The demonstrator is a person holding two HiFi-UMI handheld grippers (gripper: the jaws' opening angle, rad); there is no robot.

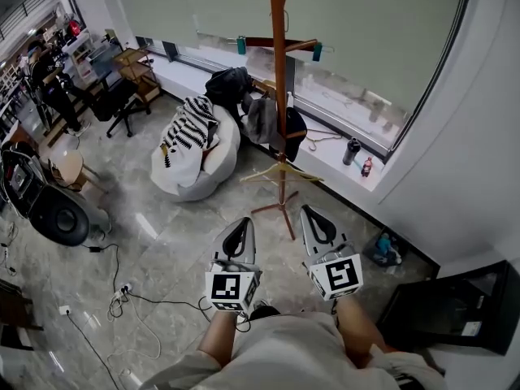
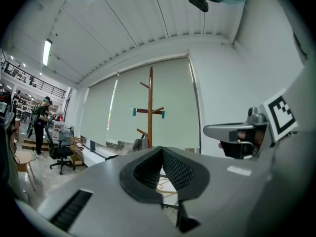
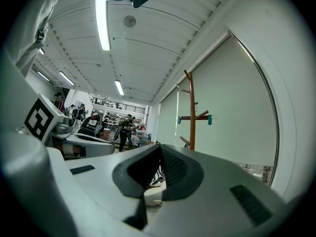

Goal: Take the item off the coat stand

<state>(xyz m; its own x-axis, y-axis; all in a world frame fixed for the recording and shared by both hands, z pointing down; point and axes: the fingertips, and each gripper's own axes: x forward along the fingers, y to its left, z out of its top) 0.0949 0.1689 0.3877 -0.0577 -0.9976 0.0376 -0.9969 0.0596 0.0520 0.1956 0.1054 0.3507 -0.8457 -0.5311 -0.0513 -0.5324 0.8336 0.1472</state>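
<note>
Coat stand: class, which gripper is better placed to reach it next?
Probably left: the left gripper points almost straight at the coat stand; the right gripper aims left of it. Both are shut.

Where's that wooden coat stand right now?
In the head view, the coat stand rises at top centre, against the window ledge, with the white beanbag chair just to its left.
</note>
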